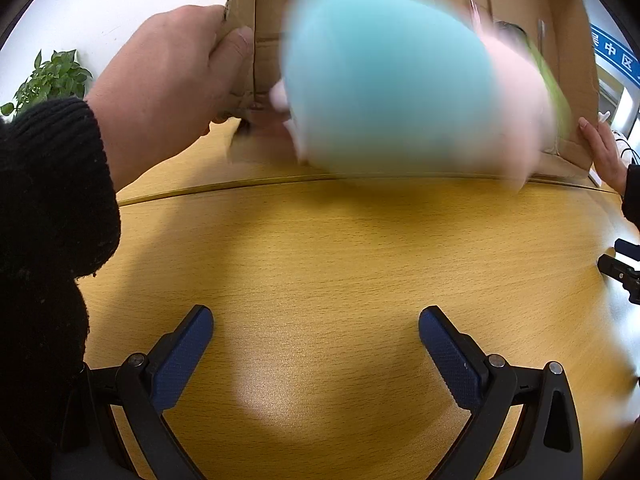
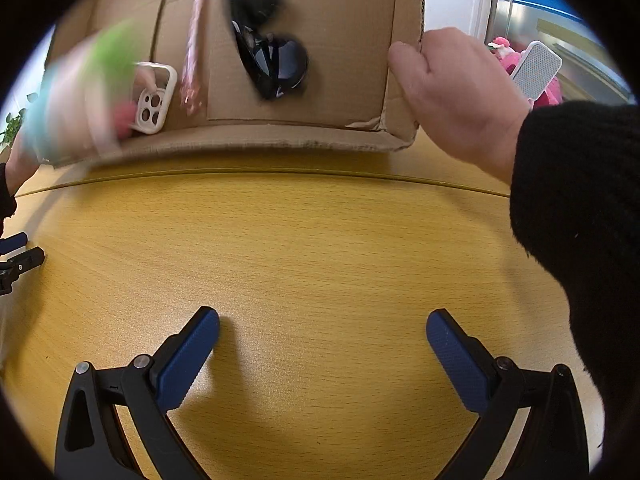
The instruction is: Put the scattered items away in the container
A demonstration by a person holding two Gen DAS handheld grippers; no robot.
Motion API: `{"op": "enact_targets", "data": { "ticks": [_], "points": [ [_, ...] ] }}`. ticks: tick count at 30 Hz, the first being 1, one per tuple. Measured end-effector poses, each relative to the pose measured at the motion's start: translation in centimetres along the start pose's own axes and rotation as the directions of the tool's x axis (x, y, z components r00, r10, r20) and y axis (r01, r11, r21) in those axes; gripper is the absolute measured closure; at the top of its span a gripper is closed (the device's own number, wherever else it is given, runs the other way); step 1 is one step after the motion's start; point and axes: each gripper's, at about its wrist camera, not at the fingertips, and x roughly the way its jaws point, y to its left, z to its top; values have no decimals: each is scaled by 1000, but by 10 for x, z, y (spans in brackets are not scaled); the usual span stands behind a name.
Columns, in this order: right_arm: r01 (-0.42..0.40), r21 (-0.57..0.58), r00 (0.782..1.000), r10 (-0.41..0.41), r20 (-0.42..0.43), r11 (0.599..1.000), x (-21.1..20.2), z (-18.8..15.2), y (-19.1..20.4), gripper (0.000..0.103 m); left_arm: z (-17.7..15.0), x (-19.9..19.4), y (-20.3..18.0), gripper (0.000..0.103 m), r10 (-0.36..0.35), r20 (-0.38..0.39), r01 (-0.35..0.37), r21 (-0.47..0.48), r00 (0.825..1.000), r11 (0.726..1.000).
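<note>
Left gripper (image 1: 316,322): jaws wide, nothing between the blue ribbed pads, just bare yellow wood-grain surface (image 1: 340,264). Right gripper (image 2: 322,324): same, jaws wide, holding nothing, resting low over the surface.

Past both grippers, across a seam in the surface: brown cardboard box (image 2: 340,40), tipped so the open side faces the cameras, lower edge near the surface. Gripped at its two sides by bare hands in black knit sleeves, left hand (image 1: 168,88) on one torn edge, right hand (image 2: 456,92) on the other.

Seen against the box's inner face in the right wrist view:
- black sunglasses (image 2: 268,40), slightly blurred
- pink patterned strip-like item (image 2: 192,52) (cannot tell what it is)
- white phone case with camera cut-outs (image 2: 154,98), at the lower rim

Large soft-looking teal and pink object with a green patch (image 1: 384,92), heavily motion-blurred, in front of the box mouth just above the surface; fills most of the left wrist view's upper centre. Exact identity not readable, contact with the box not clear.

Periphery: green potted plant (image 1: 48,80) far left, blue sign with white characters (image 1: 616,56) far right, pink plush toy (image 2: 516,60) and a white perforated panel (image 2: 536,68) behind the right hand.
</note>
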Motion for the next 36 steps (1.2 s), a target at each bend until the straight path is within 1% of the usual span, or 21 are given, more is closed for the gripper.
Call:
{"op": "enact_targets", "data": {
  "ticks": [7, 36],
  "points": [
    [0, 0, 1000, 0, -2, 1000, 4, 4, -7, 0, -3, -2, 0, 0, -1, 0, 1, 4, 1000, 1000],
    [2, 1, 1000, -2, -2, 1000, -1, 6, -9, 0, -4, -2, 1, 0, 0, 1, 0, 3, 1000, 1000]
  ]
}}
